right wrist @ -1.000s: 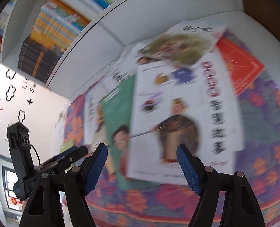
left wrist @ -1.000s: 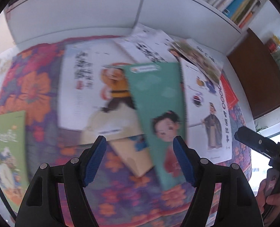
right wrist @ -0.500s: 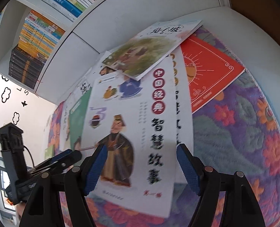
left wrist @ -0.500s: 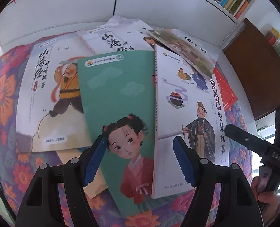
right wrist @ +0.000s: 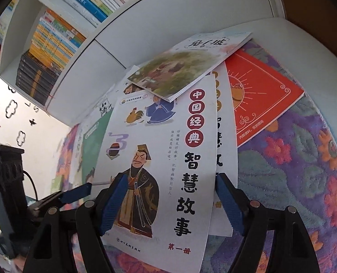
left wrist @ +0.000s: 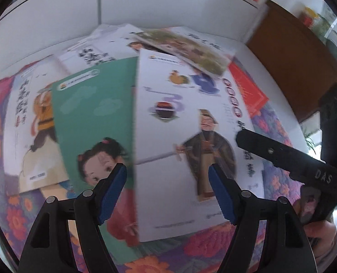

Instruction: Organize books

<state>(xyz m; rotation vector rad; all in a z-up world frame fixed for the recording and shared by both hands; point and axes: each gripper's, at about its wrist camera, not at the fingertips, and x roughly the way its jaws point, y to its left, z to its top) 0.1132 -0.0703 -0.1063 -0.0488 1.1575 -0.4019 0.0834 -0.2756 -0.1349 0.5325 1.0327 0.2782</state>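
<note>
Jaws of the right gripper (right wrist: 169, 201) were opening astride the white storybook (right wrist: 159, 159) on the floral cloth (right wrist: 305, 170); left gripper (left wrist: 167, 191) likewise spread, gripping nothing. At twelve o'clock, the green-illustrated book (right wrist: 179, 68) overlapping its top could slide off if pulled.

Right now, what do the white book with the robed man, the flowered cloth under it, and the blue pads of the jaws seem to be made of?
White book: paper, thin soft cover with a smooth, slightly glossy finish; it curves rather than lying stiff.
Flowered cloth: woven or tufted fabric, matte; fuzzy looped texture shows.
Blue pads: probably rubber or soft plastic; a fine ribbed grip pattern, no shine.
</note>
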